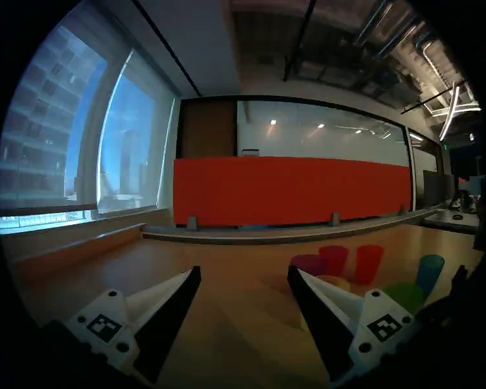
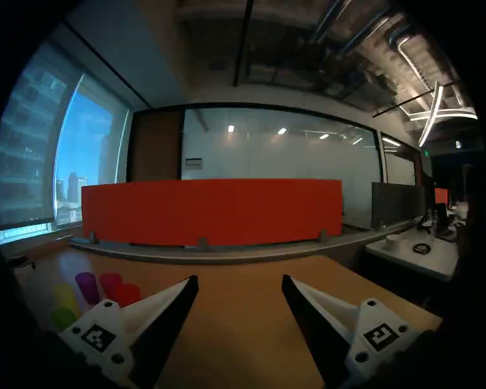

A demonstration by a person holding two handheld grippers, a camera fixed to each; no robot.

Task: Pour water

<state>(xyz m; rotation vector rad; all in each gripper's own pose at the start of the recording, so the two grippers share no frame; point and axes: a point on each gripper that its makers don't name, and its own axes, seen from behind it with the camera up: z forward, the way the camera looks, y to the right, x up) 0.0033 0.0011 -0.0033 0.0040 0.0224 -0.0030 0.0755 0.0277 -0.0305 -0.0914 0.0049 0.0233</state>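
Several coloured plastic cups stand together on a wooden table (image 1: 243, 305). In the left gripper view they sit ahead and to the right: a purple cup (image 1: 309, 264), a red cup (image 1: 334, 259), an orange-red cup (image 1: 369, 262), a teal cup (image 1: 429, 272), a green cup (image 1: 404, 295) and a yellow cup (image 1: 334, 282) partly behind the right finger. My left gripper (image 1: 244, 275) is open and holds nothing. In the right gripper view the cups stand at the lower left: purple cup (image 2: 87, 286), red cup (image 2: 110, 284), another red cup (image 2: 127, 294), yellow cup (image 2: 67, 297), green cup (image 2: 63, 318). My right gripper (image 2: 240, 282) is open above the table (image 2: 243, 324).
A long orange-red partition (image 1: 288, 191) runs along the table's far edge, with a glass wall behind it. Large windows (image 1: 81, 149) are on the left. A second desk (image 2: 415, 249) with a mug and small items stands to the right.
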